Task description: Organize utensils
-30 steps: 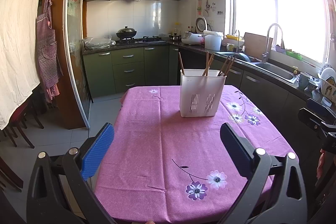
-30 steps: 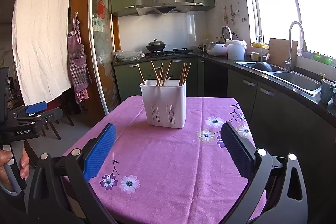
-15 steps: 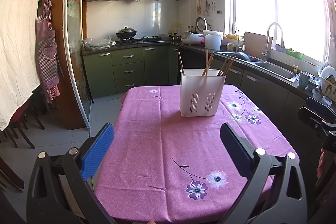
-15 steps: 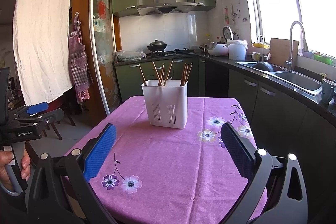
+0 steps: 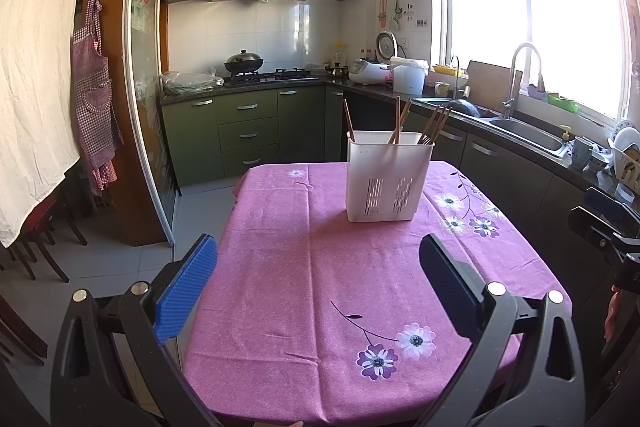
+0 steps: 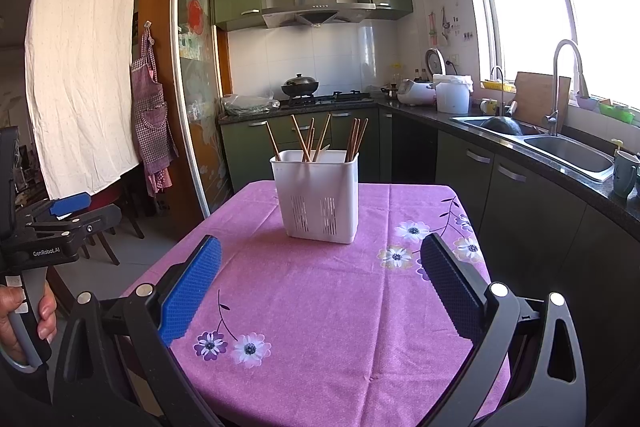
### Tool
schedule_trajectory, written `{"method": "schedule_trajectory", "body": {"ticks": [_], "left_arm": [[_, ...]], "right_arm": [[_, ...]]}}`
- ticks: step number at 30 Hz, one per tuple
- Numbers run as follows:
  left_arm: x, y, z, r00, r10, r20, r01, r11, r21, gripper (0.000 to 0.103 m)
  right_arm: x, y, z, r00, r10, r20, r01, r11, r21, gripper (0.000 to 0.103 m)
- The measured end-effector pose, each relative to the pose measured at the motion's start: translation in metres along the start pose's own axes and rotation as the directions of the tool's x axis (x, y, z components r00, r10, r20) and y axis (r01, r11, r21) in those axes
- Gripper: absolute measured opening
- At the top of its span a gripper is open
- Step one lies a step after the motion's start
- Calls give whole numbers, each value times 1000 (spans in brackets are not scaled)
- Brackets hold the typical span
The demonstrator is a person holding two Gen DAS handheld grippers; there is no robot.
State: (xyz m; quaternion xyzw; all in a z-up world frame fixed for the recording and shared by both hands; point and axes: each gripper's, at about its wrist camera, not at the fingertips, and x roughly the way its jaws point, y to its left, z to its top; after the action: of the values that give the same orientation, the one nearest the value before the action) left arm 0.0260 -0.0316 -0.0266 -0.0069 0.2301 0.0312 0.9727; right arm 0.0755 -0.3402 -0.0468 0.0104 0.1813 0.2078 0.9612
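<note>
A white slotted utensil holder stands upright on the far half of the pink flowered tablecloth. Several wooden chopsticks lean inside it. My left gripper hovers open over the table's near end, well short of the holder, with nothing between its pads. My right gripper is open too, empty, and also short of the holder. In the right wrist view, the left gripper's body shows at the left edge, held by a hand.
Green kitchen cabinets and a stove with a black pot fill the back wall. A counter with a sink and tap runs along the right. A checked apron hangs at left near dark chairs.
The right gripper's view has crept slightly nearer the holder. The left gripper is still. Both stay open.
</note>
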Motion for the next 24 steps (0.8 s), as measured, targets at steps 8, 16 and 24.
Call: {"method": "schedule_trajectory", "body": {"ticks": [8, 16, 24], "left_arm": [[2, 2, 1, 1000, -19, -15, 18, 1000, -4, 96], [2, 7, 3, 1000, -2, -10, 2, 1000, -16, 96], [7, 7, 2, 999, -14, -39, 13, 1000, -24, 96]], "right_arm": [[2, 0, -2, 1000, 1, -5, -1, 1000, -1, 98], [5, -1, -5, 1000, 2, -11, -2, 1000, -1, 98], [7, -2, -6, 1000, 4, -14, -4, 1000, -2, 98]]}}
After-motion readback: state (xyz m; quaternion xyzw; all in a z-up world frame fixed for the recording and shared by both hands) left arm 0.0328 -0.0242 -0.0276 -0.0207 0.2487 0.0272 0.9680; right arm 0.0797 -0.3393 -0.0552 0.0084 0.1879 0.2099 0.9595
